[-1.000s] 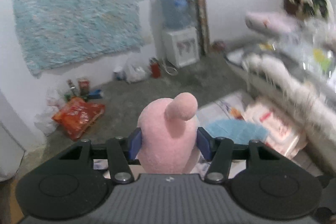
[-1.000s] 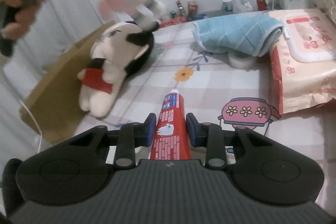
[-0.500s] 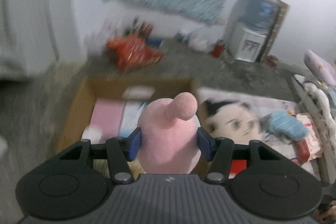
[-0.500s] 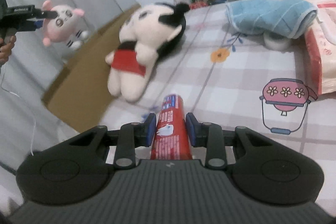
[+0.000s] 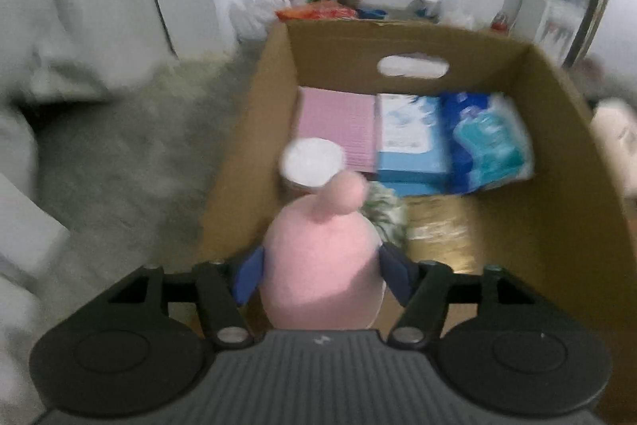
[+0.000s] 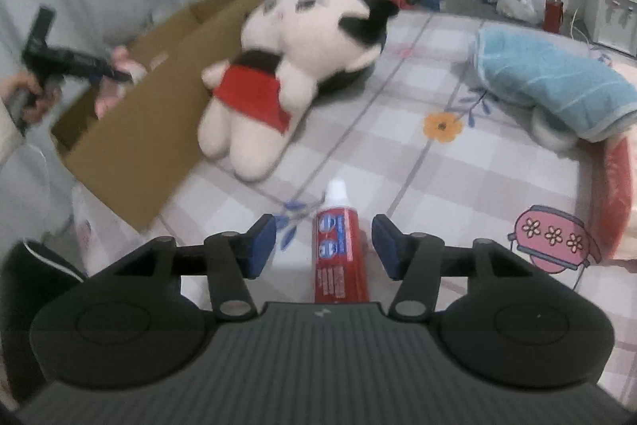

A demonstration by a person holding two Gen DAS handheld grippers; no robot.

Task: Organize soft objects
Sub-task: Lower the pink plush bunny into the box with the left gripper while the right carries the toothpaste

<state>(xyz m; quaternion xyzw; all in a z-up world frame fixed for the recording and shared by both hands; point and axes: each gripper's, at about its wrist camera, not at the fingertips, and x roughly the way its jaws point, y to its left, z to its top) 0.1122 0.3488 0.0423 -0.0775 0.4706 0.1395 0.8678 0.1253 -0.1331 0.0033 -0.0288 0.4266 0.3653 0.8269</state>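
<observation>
Left wrist view: an open cardboard box point(image 5: 557, 154) with a handle slot in its far wall fills the frame. Lying in it are a pink flat pack point(image 5: 338, 126), a light blue tissue pack point(image 5: 410, 138), a blue plastic bag point(image 5: 489, 142), a round white lid point(image 5: 312, 162) near the left wall, and something green and white, too blurred to name. The left gripper point(image 5: 320, 273) hangs over the near end of the box with the pink plush toy point(image 5: 322, 265) between its blue pads; the jaws are opening, yet the pads seem to touch the toy's sides. Bottles and bags stand along the wall behind the box

Right wrist view: the box point(image 6: 159, 114) sits at the edge of a checked cloth point(image 6: 458, 178), and the left gripper point(image 6: 115, 74), held by a hand point(image 6: 32, 94), reaches into it with the pink toy point(image 6: 127, 66). A large black and white plush doll point(image 6: 286, 66) in a red skirt lies right beside the box. A rolled blue towel point(image 6: 549, 86) lies well apart to the right. The right gripper point(image 6: 324, 245) has its jaws opening, pads clear of the red toothpaste tube point(image 6: 338, 253) lying on the cloth between them
</observation>
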